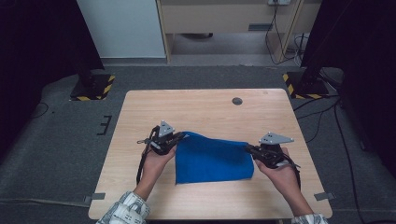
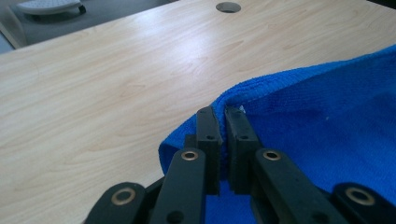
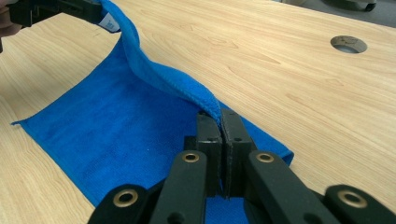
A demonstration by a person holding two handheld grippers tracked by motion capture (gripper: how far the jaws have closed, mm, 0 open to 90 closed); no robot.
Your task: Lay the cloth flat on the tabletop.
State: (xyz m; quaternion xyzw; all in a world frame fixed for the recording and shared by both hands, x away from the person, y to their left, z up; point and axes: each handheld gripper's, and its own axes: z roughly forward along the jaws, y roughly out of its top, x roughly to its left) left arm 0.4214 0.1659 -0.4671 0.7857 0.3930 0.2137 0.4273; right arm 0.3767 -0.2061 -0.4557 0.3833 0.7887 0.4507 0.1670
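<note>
Both tongs pinch the far edge of a blue terry cloth (image 1: 212, 158): the left gripper (image 1: 183, 136) clamps its far left corner, the right gripper (image 1: 248, 148) its far right corner, jaws pressed together on the fabric in each gripper view. That far edge hangs lifted between them, while the near part lies flat on the pale wooden table (image 1: 205, 105). Each pinched corner is hidden inside the jaws. Sleeves are cut off at the high view's bottom edge.

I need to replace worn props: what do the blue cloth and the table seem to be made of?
The blue cloth looks like microfibre or terry: a soft, matte, fuzzy nap with a stitched hem. The table looks like pale wood-grain laminate, smooth with a faint sheen, though it could be real wood.
</note>
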